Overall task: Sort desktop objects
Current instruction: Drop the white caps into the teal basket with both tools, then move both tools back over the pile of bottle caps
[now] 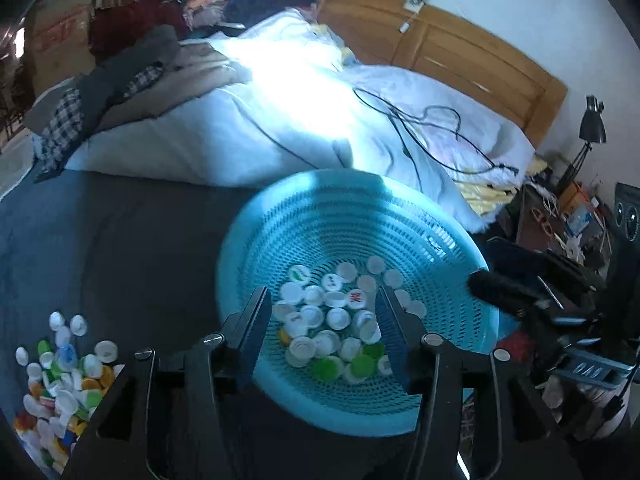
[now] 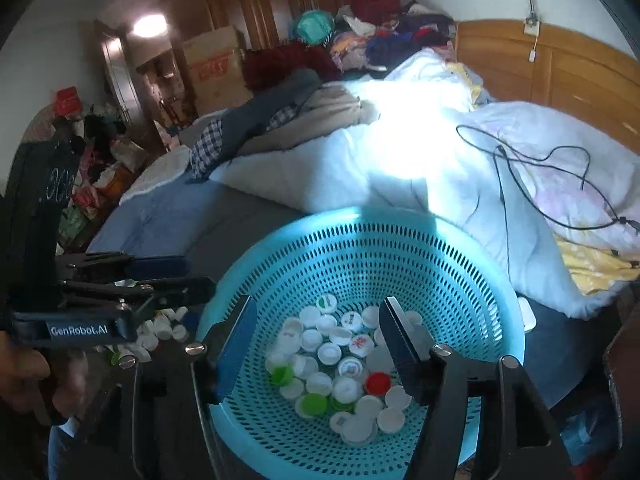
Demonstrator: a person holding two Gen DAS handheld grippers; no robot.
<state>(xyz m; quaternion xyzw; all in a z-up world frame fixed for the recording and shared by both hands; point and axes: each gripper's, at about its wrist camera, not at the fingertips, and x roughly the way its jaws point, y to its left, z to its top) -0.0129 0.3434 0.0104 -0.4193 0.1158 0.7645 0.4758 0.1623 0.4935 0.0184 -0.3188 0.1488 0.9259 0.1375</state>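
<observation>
A blue perforated basket (image 1: 320, 216) (image 2: 360, 240) sits on a dark surface and holds several bottle caps (image 1: 332, 320) (image 2: 340, 364), mostly white, some green, one red (image 2: 378, 383). My left gripper (image 1: 324, 300) hovers over the basket's near side, open and empty. My right gripper (image 2: 318, 308) also hovers over the basket, open and empty. A loose pile of mixed caps (image 1: 60, 376) lies at the lower left in the left wrist view. The left gripper (image 2: 160, 288) shows at the left in the right wrist view, above some loose caps (image 2: 160, 330). The right gripper (image 1: 520, 288) shows at the right in the left wrist view.
A bed with a white duvet (image 1: 280, 112) (image 2: 400, 160), clothes (image 1: 120, 80) and a black cable (image 1: 420, 124) lies behind the basket. A wooden headboard (image 1: 460, 48) stands at the back. A black lamp (image 1: 592, 128) and clutter are at the right.
</observation>
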